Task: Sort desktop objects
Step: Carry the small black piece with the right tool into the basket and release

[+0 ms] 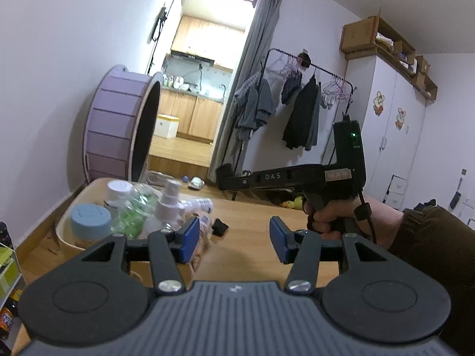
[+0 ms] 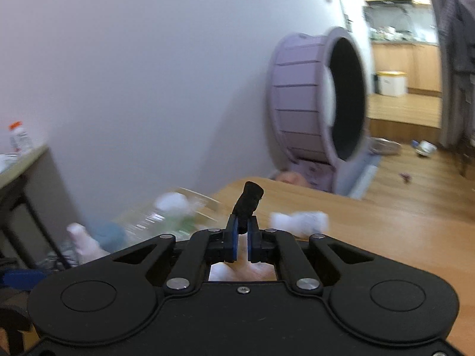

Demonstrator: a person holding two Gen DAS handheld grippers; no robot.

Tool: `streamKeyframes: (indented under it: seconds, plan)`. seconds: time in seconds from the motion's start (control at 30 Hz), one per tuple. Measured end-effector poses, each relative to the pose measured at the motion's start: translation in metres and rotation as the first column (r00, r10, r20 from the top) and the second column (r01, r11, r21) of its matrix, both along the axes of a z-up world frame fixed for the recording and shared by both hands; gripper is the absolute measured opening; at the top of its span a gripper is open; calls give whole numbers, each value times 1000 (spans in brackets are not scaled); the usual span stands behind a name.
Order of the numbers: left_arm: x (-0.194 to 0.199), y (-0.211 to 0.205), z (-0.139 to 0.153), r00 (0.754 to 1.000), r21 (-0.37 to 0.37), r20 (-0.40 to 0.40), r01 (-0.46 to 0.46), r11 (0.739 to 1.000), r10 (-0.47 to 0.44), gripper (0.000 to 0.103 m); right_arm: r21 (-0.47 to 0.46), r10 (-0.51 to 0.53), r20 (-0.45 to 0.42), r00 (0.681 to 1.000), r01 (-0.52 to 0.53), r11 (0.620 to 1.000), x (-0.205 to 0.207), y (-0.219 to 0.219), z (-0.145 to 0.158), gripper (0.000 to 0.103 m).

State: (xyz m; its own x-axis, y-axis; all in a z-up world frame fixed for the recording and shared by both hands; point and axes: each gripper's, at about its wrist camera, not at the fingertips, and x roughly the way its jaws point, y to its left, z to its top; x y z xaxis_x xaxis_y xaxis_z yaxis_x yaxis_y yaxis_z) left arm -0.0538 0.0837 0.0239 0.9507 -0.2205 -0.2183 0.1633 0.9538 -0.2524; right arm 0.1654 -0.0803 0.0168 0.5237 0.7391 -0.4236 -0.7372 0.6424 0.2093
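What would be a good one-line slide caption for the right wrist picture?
Right gripper pinching a small black object above the wooden table, with a lilac exercise wheel behind.

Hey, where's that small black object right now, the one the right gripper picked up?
In the right wrist view, the small black object sticks up from the closed right gripper, raised over the wooden table, near the white bottle.

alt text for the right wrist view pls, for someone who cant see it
The right gripper is shut on a small black object, held up above a wooden table. Blurred bottles lie on the table beyond, and a large purple wheel stands against the white wall behind.
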Motion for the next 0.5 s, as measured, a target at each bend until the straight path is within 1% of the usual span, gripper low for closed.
streamKeyframes:
  seconds: [0.17, 0.27, 0.37, 0.47, 0.5]
  plan:
    - [-8, 23, 3, 995, -23, 23, -95, 995, 95, 51, 4, 106, 24, 994, -106, 994, -8, 35, 13, 6]
    - [-9, 36, 3, 988, -37, 10, -156, 987, 156, 52, 5, 166, 22, 986, -166, 986, -9, 54, 17, 6]
    - [-10, 44, 3, 983, -52, -3, -186, 981, 186, 52, -2, 215, 16, 976, -215, 977, -9, 71, 18, 7]
    - [-10, 46, 3, 983, -50, -16, -184, 982, 184, 52, -10, 258, 0, 966, -258, 966, -7, 88, 16, 13]
    - [-10, 46, 3, 984, -47, -18, -180, 983, 179, 52, -19, 255, -1, 967, -255, 967, -7, 90, 14, 25]
